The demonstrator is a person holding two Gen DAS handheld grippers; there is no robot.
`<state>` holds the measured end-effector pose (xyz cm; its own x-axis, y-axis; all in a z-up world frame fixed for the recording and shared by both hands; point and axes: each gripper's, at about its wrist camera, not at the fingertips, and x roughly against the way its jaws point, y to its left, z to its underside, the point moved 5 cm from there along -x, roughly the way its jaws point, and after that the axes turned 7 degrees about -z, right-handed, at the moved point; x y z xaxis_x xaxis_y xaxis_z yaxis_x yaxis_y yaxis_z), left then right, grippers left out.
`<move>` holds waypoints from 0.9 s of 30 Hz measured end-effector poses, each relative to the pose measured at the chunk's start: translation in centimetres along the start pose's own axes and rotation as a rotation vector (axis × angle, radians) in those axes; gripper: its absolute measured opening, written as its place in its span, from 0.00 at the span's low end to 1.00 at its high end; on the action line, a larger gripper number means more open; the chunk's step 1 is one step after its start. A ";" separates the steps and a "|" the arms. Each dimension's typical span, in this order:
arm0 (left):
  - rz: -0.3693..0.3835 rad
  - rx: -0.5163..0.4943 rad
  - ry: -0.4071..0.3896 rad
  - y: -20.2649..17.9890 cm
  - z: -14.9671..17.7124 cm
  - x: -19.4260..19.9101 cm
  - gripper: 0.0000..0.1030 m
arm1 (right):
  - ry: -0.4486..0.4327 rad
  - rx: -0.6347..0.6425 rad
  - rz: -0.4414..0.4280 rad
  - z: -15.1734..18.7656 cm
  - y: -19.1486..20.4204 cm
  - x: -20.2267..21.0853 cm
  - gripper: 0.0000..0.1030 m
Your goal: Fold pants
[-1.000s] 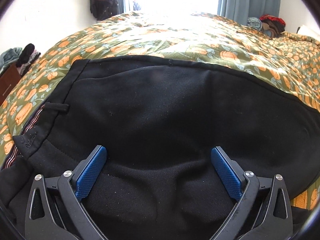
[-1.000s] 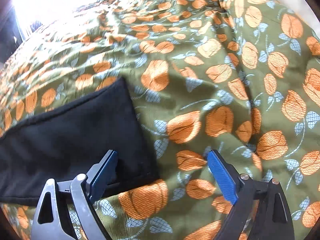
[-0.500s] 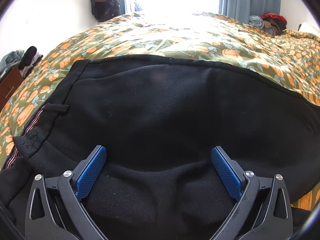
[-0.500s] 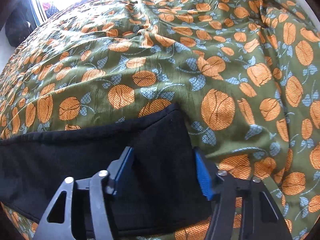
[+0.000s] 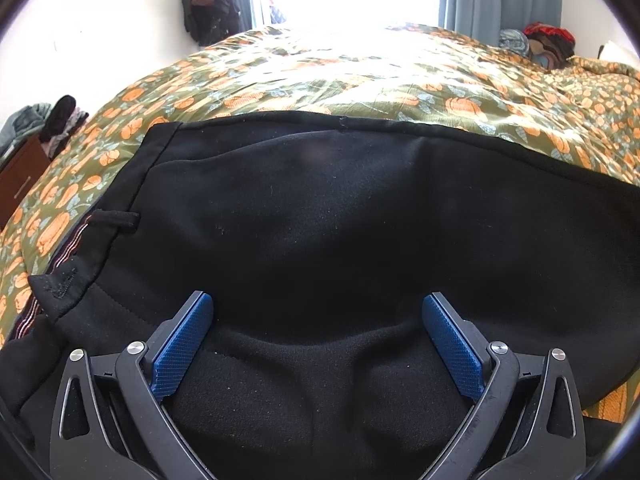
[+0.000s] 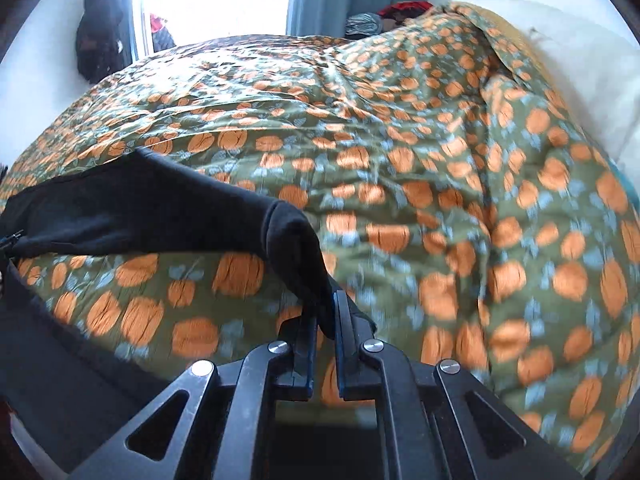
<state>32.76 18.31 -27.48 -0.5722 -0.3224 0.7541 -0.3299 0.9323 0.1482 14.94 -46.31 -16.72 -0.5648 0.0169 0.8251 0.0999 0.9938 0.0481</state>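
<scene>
Through the left wrist camera I have the black pants (image 5: 340, 220) spread on the bed's floral duvet (image 5: 360, 76), waistband end toward my left with a belt loop (image 5: 114, 219) showing, and a soft ridge of cloth bunched between the blue pads (image 5: 180, 346) of my left tool (image 5: 316, 344). That tool is released, spread wide with nothing pinched, low over the seat of the pants. I judge its job here is to anchor the waist end, so I would keep it planted rather than grab, and only press down if the cloth starts to slide. Through the right wrist camera my right tool (image 6: 323, 320) is clenched on the hem end of a pant leg (image 6: 160, 212); the fabric rises off the duvet (image 6: 440, 184) in a taut strip running away to the left, toward the rest of the garment. The blur across the flowers tells me this hand is travelling. To do the fold well, I think I should carry the hem in a low arc over toward the waistband, keep a light tension so the leg does not twist, and check that both layers are in the pinch, which I cannot confirm from here. I would release only once the hem lies square on the waist edge.
</scene>
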 end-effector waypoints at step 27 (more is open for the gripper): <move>0.214 -0.120 0.135 -4.8 12.8 16.5 0.99 | -0.052 0.251 -0.323 10.3 26.3 2.1 0.79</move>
<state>15.32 6.43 -23.91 -0.5117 -0.0986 0.8535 -0.1159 0.9922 0.0452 7.94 -18.98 -19.55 -0.5758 -0.3015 0.7600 -0.2888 0.9446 0.1559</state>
